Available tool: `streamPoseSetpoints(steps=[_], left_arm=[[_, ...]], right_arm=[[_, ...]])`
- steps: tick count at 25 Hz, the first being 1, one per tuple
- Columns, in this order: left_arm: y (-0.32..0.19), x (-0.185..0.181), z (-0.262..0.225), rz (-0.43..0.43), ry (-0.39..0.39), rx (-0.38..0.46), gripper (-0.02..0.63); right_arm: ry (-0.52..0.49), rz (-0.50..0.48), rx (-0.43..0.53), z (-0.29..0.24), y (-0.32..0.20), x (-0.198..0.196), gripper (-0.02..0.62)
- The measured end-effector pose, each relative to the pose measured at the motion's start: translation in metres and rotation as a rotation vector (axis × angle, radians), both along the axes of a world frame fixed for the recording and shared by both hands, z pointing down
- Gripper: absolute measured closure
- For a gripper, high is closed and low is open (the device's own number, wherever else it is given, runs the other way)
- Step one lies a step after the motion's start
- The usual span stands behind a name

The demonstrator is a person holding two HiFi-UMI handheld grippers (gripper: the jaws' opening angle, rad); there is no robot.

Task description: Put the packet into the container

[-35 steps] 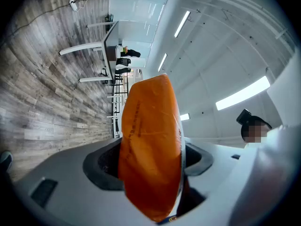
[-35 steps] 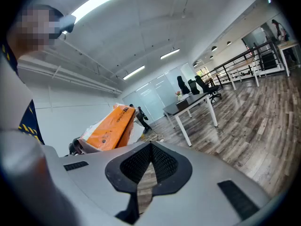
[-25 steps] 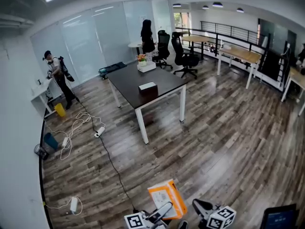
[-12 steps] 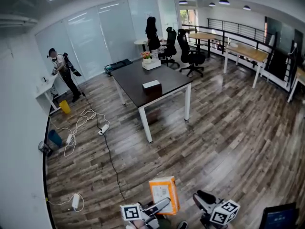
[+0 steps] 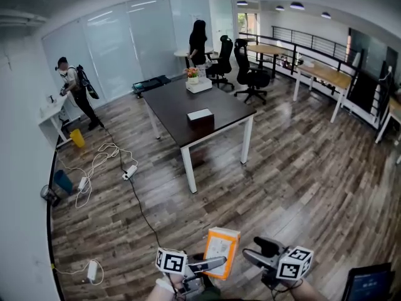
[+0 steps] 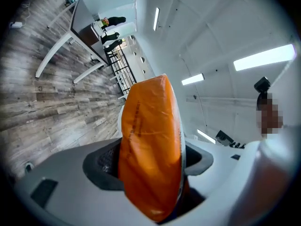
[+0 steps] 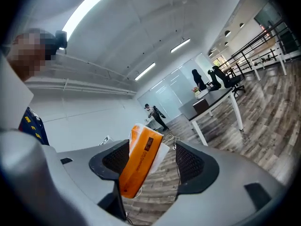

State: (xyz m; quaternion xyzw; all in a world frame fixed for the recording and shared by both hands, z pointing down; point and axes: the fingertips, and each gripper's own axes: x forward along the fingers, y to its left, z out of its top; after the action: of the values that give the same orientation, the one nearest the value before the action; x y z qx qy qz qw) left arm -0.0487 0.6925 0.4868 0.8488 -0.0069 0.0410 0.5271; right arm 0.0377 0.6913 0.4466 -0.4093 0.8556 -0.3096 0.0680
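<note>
Opening just now, the jaws of the right gripper [image 7: 153, 160] stand wide around one end of the orange packet [image 6: 150, 145], with a clear gap on one side; both grippers sit higher in the head view than a second ago. The left gripper [image 5: 213, 265] is clenched on the packet, holding it above the wood floor [image 5: 301, 168], well short of the dark table [image 5: 182, 108].

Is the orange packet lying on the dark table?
No, the packet is clamped in the left gripper, up in the air and far from the table.
</note>
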Motion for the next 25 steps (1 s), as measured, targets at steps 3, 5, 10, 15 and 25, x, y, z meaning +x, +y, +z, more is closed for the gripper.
streamPoseSetpoints(steps=[3, 5, 10, 15, 25], left_arm=[[-0.024, -0.003, 0.007, 0.114, -0.043, -0.002, 0.282], [-0.038, -0.006, 0.017, 0.191, -0.087, 0.005, 0.282], [-0.077, -0.02, 0.035, 0.332, -0.161, 0.026, 0.282], [-0.109, -0.034, 0.046, 0.409, -0.204, 0.032, 0.282], [-0.16, -0.036, 0.061, 0.427, -0.238, -0.003, 0.282]], right_arm=[[0.016, -0.018, -0.005, -0.005, -0.041, -0.015, 0.276], [0.033, -0.037, -0.007, -0.007, -0.063, -0.025, 0.27], [0.172, -0.087, 0.01, 0.0, -0.111, -0.054, 0.27], [0.259, -0.097, -0.01, 0.011, -0.15, -0.074, 0.272], [0.366, -0.195, -0.067, 0.047, -0.201, -0.084, 0.383]])
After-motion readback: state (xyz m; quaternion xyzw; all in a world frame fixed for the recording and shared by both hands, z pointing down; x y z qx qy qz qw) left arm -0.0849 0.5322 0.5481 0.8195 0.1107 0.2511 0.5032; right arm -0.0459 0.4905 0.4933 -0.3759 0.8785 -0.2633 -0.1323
